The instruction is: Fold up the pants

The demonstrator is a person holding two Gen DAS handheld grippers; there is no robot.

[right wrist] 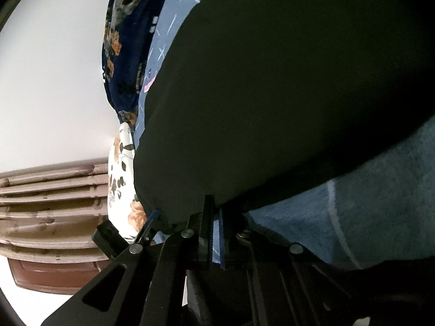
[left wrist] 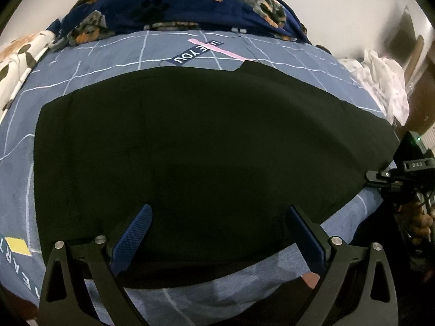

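Lying between open left hand-held gripper (left wrist: pixel 217 217) fingers: pants (left wrist: pixel 204 149).

This is a bedroom in a home. A big bed (left wrist: pixel 272 54) fills most of the view, and it has a blue cover with thin white lines and the words "LOVE YOU" (left wrist: pixel 197 51) on it. At the far end lies a soft dark blue blanket (left wrist: pixel 190 2) with puppy pictures and paw prints. Next to it is a white cloth with orange flowers (right wrist: pixel 122 179). A pair of black pants (left wrist: pixel 204 149) is spread flat on the bed. The walls (right wrist: pixel 49 68) are plain white. Brown wooden furniture (right wrist: pixel 54 212) stands by the wall beside the bed.
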